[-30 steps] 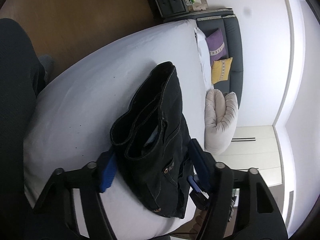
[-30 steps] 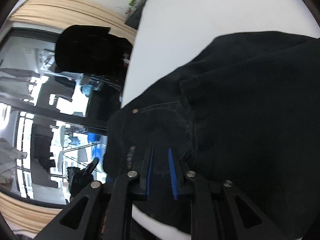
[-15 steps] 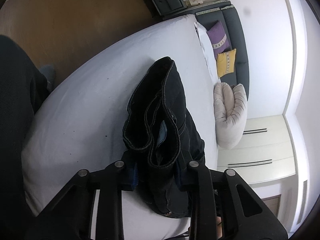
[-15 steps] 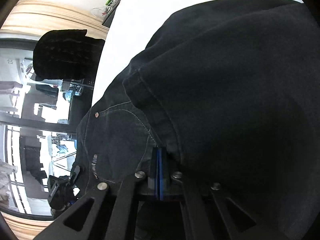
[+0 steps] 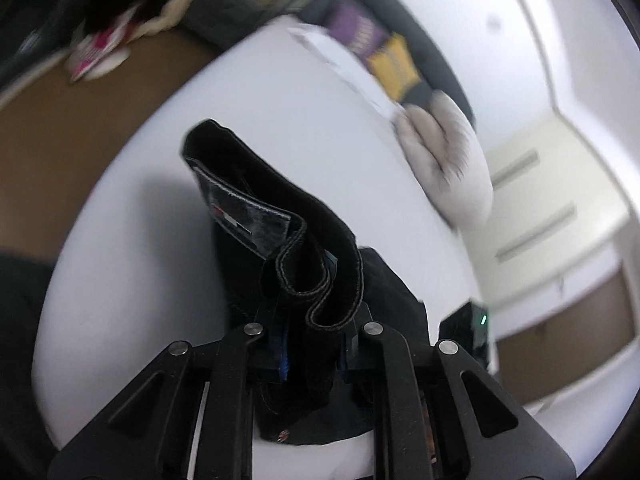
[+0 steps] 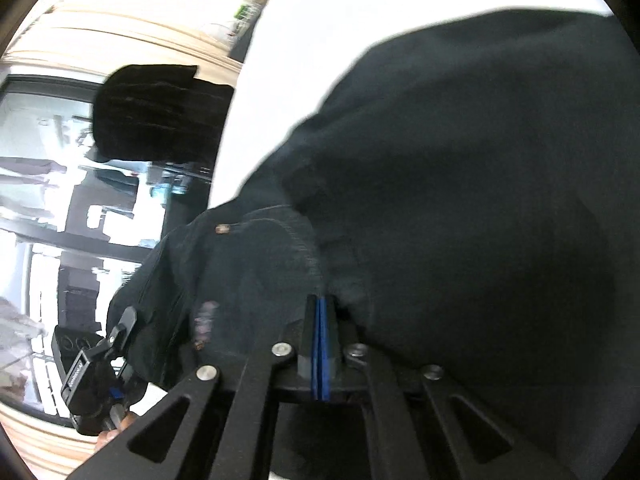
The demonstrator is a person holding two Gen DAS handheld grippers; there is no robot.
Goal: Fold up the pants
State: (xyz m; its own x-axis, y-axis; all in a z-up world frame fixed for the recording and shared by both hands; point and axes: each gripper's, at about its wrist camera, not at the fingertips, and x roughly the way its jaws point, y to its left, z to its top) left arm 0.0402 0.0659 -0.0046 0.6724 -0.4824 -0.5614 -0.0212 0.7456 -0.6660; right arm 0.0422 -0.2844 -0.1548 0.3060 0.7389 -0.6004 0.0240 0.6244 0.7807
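Note:
Black denim pants [image 5: 280,208] lie bunched on the white bed [image 5: 140,280]. In the left wrist view my left gripper [image 5: 312,340] is closing on the waistband, whose folded layers stand up between the blue pads, lifted off the sheet. The right wrist view is filled with the pants [image 6: 460,200]. There my right gripper [image 6: 320,304] shows its blue pads almost together, their tips tucked under a fold of the cloth; its jaws are starting to open. The left gripper [image 6: 92,380] appears at the lower left, past the pants.
A rolled pale duvet [image 5: 448,160] lies at the bed's far side, beside purple and yellow cushions [image 5: 392,64] on a dark sofa. Brown floor [image 5: 60,128] lies left of the bed, white cupboards [image 5: 552,208] to the right. A black chair [image 6: 152,112] stands before big windows.
My left gripper went from wide open around the waistband to shut on it, then rose and rolled, lifting the cloth. My right gripper's pads came together at a fold of the pants.

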